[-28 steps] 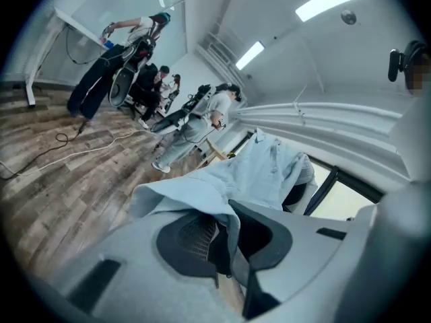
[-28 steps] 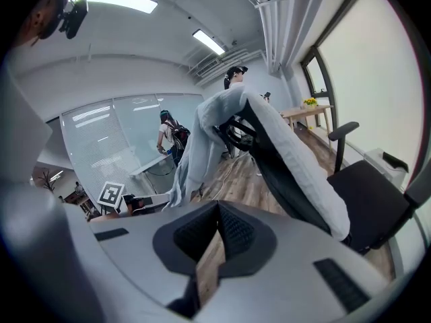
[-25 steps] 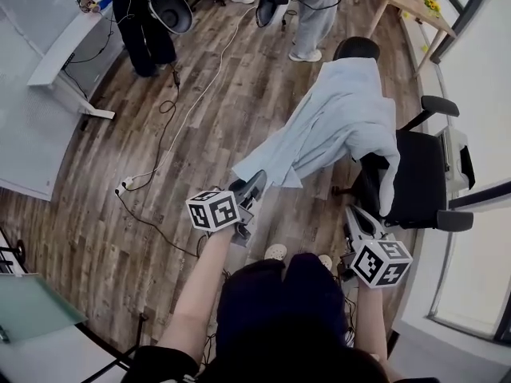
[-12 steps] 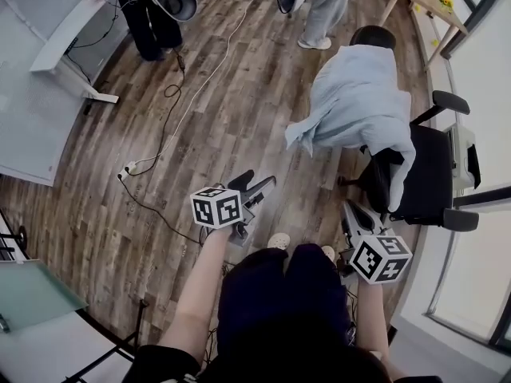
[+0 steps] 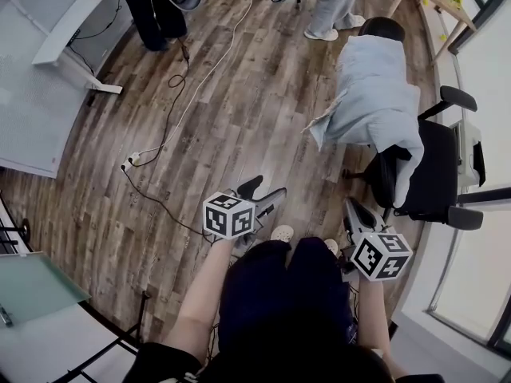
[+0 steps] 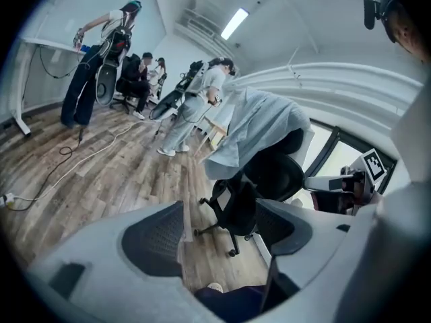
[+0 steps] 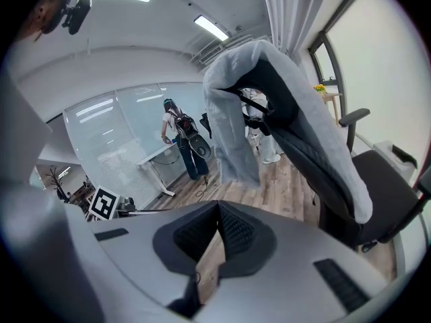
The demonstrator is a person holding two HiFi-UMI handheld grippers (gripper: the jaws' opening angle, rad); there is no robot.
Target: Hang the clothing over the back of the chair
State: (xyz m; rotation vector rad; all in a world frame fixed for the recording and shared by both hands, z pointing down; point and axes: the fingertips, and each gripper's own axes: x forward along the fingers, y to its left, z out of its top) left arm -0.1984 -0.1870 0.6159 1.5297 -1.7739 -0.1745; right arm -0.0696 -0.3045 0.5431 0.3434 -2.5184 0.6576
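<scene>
The left claw [image 5: 266, 190] stands well to the left of the office chair [image 5: 441, 170]. Its jaws have just been opening and now gape as wide as they go, with nothing between them. The right claw [image 5: 355, 210] sits nearer the chair, just off its front. Its jaws are drawn together at the tips and grip nothing.

The pale blue shirt [image 5: 371, 86] lies draped over the chair's back, just below the headrest [image 5: 382, 27]. One sleeve trails down beside the seat, and neither claw touches the shirt.

Only the head view takes in the white cable [image 5: 200, 78] snaking over the wooden floor [image 5: 239, 126] left of the chair. Only the left gripper view shows the chair's wheeled base [image 6: 225, 224], with the shirt's hem hanging clear above it. The right gripper view has the chair side-on, with cloth wrapped over the top of the back and an armrest [image 7: 353, 116] beyond.
</scene>
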